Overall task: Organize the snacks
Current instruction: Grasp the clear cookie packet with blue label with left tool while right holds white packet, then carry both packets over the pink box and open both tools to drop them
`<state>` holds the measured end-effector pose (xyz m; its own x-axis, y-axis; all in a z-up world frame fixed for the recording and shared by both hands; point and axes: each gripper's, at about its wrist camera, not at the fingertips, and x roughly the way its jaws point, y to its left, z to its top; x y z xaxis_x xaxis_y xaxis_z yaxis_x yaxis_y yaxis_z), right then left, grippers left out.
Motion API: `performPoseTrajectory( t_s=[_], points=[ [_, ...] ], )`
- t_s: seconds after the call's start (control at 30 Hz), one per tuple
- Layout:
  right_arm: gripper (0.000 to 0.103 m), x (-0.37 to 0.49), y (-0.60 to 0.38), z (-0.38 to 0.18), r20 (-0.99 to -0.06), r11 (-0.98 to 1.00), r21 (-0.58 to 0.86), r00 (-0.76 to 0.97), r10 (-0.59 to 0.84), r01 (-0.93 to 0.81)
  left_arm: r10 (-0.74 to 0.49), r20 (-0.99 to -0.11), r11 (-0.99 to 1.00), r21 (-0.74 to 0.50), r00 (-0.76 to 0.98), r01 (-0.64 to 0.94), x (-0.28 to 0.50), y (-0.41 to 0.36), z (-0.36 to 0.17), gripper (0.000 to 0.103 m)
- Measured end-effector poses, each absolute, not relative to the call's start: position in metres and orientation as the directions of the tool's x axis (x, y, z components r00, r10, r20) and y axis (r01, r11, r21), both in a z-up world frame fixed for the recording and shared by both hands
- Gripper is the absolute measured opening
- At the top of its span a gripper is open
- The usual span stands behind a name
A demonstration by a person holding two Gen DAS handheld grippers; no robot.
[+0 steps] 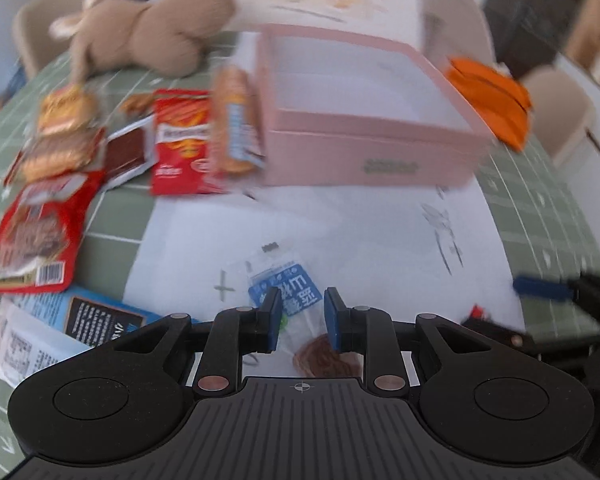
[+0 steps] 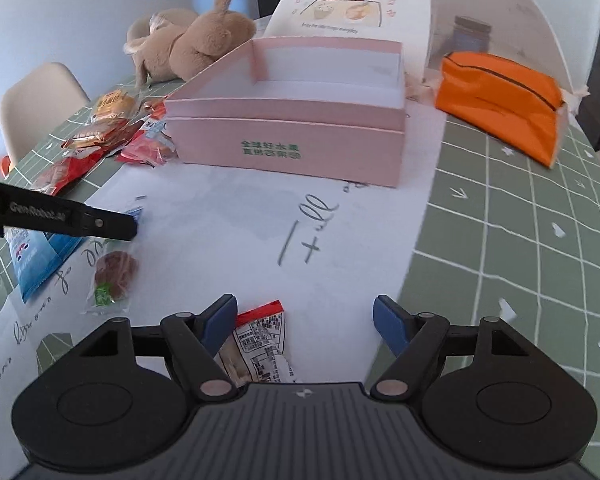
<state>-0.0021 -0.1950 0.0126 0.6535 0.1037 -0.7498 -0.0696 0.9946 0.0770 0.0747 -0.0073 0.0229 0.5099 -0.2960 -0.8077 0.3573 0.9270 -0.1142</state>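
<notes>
A pink open box (image 1: 364, 144) (image 2: 288, 120) stands on white paper; its inside looks bare. My left gripper (image 1: 302, 312) is open, its fingers on either side of a clear snack packet with a blue label (image 1: 288, 292), which lies on the paper and also shows in the right wrist view (image 2: 114, 276). My right gripper (image 2: 305, 320) is wide open above a red-and-white snack packet (image 2: 260, 344) lying by its left finger. Several snack packets (image 1: 100, 144) (image 2: 108, 128) lie in a pile left of the box.
A brown plush toy (image 1: 148, 28) (image 2: 196, 40) lies behind the pile. An orange pouch (image 1: 492, 96) (image 2: 500, 96) sits right of the box. A blue-and-white packet (image 1: 56, 328) (image 2: 36, 256) lies near left. A green checked cloth (image 2: 520, 240) covers the table.
</notes>
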Motion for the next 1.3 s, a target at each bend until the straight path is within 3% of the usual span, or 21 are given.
performPoseTrajectory(
  t_s=[0.1, 0.27, 0.43, 0.53, 0.63, 0.8, 0.9, 1.1, 1.17, 1.2, 1.3],
  points=[
    [0.078, -0.010, -0.193, 0.012, -0.737, 0.996, 0.051, 0.670, 0.086, -0.072, -0.261, -0.808, 0.933, -0.071, 0.529, 0.352, 0.058, -0.002, 0.029, 0.029],
    [0.079, -0.027, -0.195, 0.022, -0.699, 0.991, 0.084, 0.703, 0.130, -0.100, -0.331, -0.815, 0.932, -0.203, 0.476, 0.299, 0.050, 0.011, 0.035, 0.029],
    [0.079, -0.041, -0.194, 0.024, -0.699, 0.993, 0.046, 0.707, 0.111, -0.110, -0.276, -0.820, 0.925, -0.086, 0.501, 0.369, 0.045, -0.021, 0.028, 0.033],
    [0.079, -0.047, -0.192, 0.022, -0.705, 0.994, -0.001, 0.705, 0.079, -0.113, -0.227, -0.799, 0.903, 0.043, 0.558, 0.428, 0.037, -0.032, 0.027, 0.051],
    [0.080, -0.054, -0.193, 0.020, -0.703, 0.994, -0.027, 0.709, 0.058, -0.107, -0.150, -0.783, 0.914, 0.122, 0.604, 0.386, 0.038, -0.028, 0.027, 0.057],
    [0.081, -0.063, -0.196, 0.018, -0.703, 0.996, -0.020, 0.709, 0.052, -0.093, -0.263, -0.807, 0.920, -0.045, 0.528, 0.390, 0.047, -0.017, 0.028, 0.054],
    [0.081, -0.066, -0.196, 0.018, -0.701, 0.995, -0.024, 0.711, 0.051, -0.095, -0.290, -0.770, 0.913, -0.044, 0.568, 0.406, 0.036, -0.022, 0.039, 0.053],
    [0.082, -0.067, -0.197, 0.016, -0.702, 0.996, -0.013, 0.710, 0.050, -0.084, -0.193, -0.818, 0.876, 0.105, 0.541, 0.470, 0.027, -0.052, 0.018, 0.052],
    [0.082, -0.068, -0.197, 0.016, -0.702, 0.996, -0.014, 0.711, 0.050, -0.084, -0.237, -0.821, 0.877, 0.049, 0.519, 0.478, 0.028, -0.050, 0.018, 0.051],
    [0.082, -0.069, -0.197, 0.016, -0.701, 0.996, -0.016, 0.711, 0.050, -0.085, -0.277, -0.822, 0.881, -0.012, 0.498, 0.472, 0.030, -0.046, 0.018, 0.057],
    [0.083, -0.071, -0.197, 0.015, -0.697, 0.996, -0.028, 0.715, 0.044, -0.089, -0.294, -0.806, 0.902, -0.057, 0.513, 0.428, 0.031, -0.036, 0.021, 0.054]
  ],
)
